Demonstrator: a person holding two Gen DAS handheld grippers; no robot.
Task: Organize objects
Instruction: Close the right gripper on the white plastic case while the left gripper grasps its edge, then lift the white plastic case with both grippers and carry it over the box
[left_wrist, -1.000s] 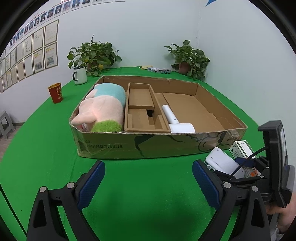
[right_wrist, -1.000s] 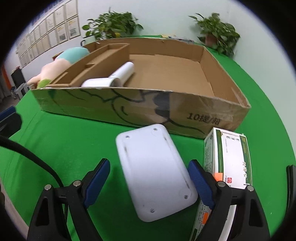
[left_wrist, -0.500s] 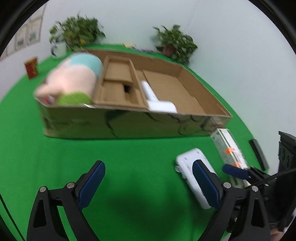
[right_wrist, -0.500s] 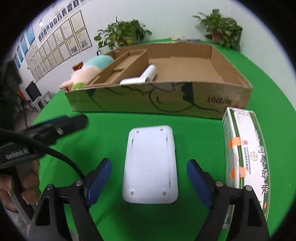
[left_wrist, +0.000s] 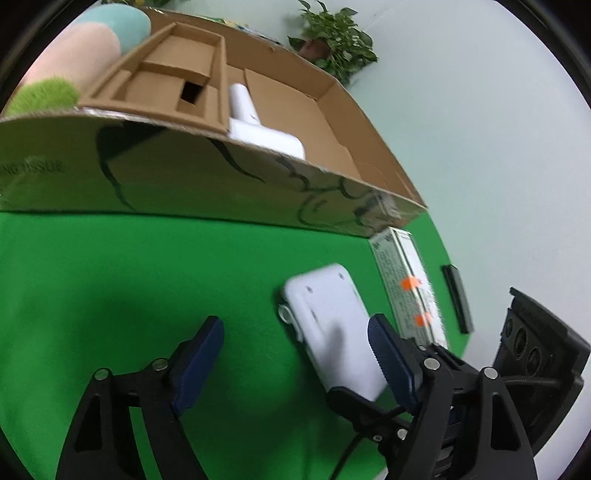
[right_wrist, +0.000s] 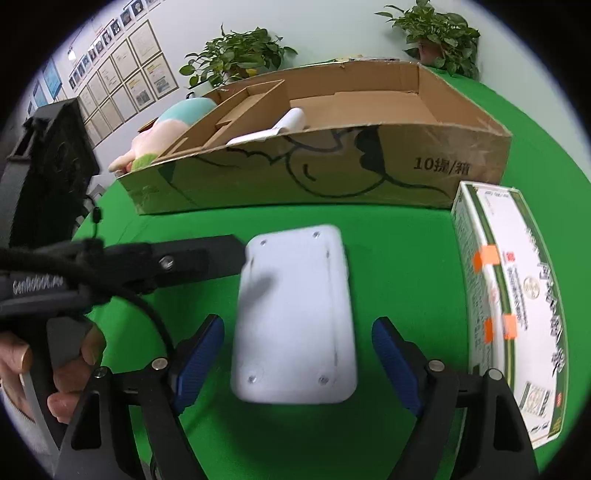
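A flat white plastic device lies face down on the green table, in front of the cardboard box. My right gripper is open, its blue pads on either side of the device's near end, not touching it. My left gripper is open and comes in from the left; its right fingertip reaches the device's left edge. A green-and-white carton lies to the device's right. The box holds a plush toy, a cardboard insert and a white handheld appliance.
A thin black bar lies beyond the carton near the table's right edge. Potted plants stand behind the box along the wall. Green table surface spreads left of the device.
My left gripper has swung right and down toward the white device. The right gripper has moved closer over the device, which now lies between its pads.
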